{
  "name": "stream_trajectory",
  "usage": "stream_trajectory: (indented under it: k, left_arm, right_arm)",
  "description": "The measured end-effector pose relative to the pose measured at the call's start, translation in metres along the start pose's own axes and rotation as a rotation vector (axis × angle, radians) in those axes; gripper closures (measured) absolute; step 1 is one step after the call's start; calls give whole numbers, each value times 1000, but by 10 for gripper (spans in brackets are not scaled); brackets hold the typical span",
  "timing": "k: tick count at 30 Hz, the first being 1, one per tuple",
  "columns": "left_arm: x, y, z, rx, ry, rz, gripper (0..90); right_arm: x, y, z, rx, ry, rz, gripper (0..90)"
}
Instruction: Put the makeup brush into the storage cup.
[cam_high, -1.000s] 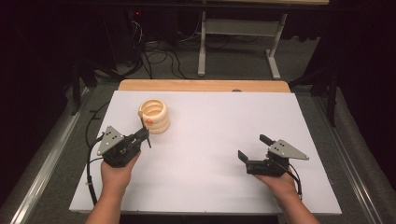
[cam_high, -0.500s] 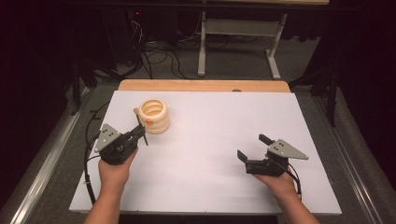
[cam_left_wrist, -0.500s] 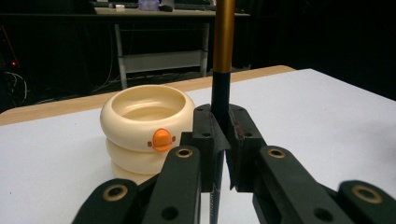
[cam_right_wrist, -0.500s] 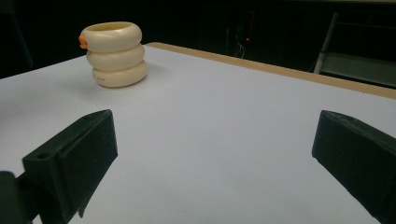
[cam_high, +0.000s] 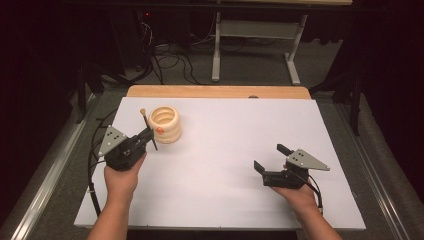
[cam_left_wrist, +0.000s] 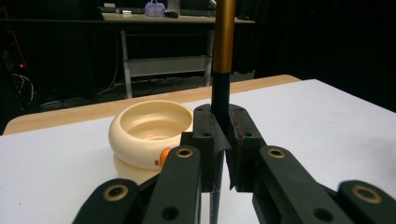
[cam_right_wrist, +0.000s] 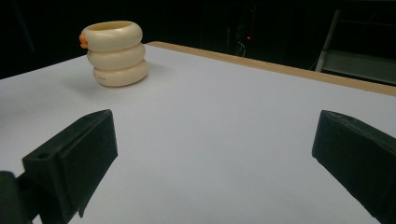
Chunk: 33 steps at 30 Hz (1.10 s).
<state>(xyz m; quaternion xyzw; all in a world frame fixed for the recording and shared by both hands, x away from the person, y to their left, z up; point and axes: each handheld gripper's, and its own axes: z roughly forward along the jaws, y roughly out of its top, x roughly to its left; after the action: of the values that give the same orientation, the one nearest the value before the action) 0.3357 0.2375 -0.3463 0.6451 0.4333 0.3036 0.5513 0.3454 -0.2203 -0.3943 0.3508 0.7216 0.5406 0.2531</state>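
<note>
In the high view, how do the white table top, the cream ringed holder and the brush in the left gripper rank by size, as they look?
1. White table top, by far the largest.
2. Cream ringed holder.
3. Brush in the left gripper: about as long as the holder is wide, but much thinner.

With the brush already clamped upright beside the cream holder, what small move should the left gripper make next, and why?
Probably carry it over the cream ringed holder and lower it in. The left gripper is shut on the dark, gold-banded brush, held upright just beside the holder's open mouth; the right gripper rests open, apart.
</note>
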Motion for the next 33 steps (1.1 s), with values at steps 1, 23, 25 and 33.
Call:
stream_trajectory:
  k: [1, 23, 25, 33]
  left_arm:
    - [1, 1, 1, -1, 4, 2, 837]
    - [0, 24, 16, -20, 37, 4, 837]
    - [1, 26, 19, -21, 38, 4, 837]
    - [9, 30, 31, -18, 51, -9, 837]
  right_arm:
    - [0, 0, 0, 1, 1, 4, 12]
    - [3, 2, -3, -7, -1, -5, 12]
    - [2, 1, -4, -6, -3, -3, 12]
    - [2, 0, -3, -1, -1, -3, 13]
